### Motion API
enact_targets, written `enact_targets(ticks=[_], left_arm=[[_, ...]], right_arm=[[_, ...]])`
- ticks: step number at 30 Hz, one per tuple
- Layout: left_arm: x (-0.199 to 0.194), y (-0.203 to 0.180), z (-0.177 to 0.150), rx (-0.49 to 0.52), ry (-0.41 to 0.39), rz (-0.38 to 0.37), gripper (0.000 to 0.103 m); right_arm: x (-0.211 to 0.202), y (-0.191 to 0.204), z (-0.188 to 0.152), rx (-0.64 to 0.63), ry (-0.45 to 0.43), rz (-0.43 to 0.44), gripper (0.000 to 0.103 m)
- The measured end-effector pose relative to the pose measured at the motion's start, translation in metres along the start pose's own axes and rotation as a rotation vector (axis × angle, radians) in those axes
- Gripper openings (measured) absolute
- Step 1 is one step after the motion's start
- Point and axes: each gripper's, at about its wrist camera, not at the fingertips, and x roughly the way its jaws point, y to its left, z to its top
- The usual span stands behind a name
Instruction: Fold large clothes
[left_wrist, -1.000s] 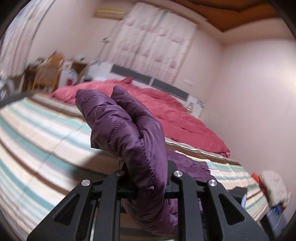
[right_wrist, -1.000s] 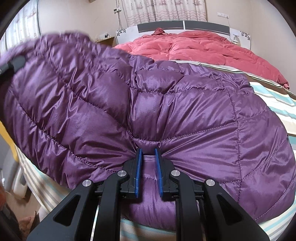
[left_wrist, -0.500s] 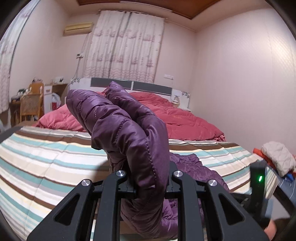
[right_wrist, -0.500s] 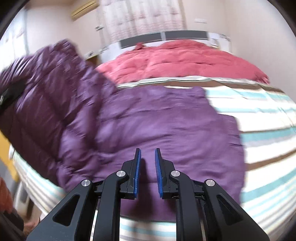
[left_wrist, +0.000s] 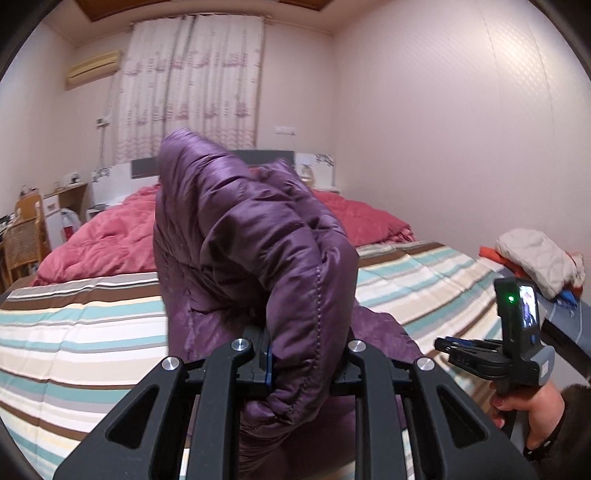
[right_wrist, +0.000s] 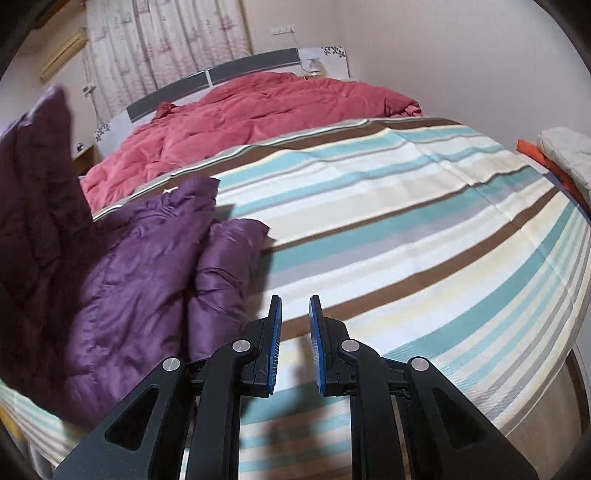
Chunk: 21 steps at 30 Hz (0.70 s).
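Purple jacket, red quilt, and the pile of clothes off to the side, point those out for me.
purple jacket (left_wrist: 258, 236), left wrist view, raised quilted fold.
red quilt (right_wrist: 258, 110), right wrist view, middle.
pile of clothes (left_wrist: 535, 258), left wrist view, top pale garment.

Your right gripper (right_wrist: 295, 345) has let go of the purple jacket (right_wrist: 122, 295) and swung clear: the quilted fabric that filled the gap between its fingers a second ago now lies left of them, with only striped bedding (right_wrist: 424, 229) beyond the tips. Your left gripper (left_wrist: 306, 363), seen levelling out, has carried its pinched fold higher.
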Motion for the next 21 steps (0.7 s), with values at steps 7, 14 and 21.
enact_targets(ticks=[7, 14, 21], left_arm=[[0.029, -0.037, -0.004, 0.049, 0.076, -0.076, 0.017], [0.055, -0.064, -0.009, 0.121, 0.157, -0.121, 0.017], [0.072, -0.087, -0.023, 0.158, 0.265, -0.176, 0.017]], right_arm=[[0.001, -0.006, -0.001, 0.029, -0.002, 0.021, 0.015], [-0.004, -0.022, 0.002, 0.074, -0.012, 0.018, 0.015], [-0.005, -0.031, 0.001, 0.110, -0.007, 0.019, 0.015]])
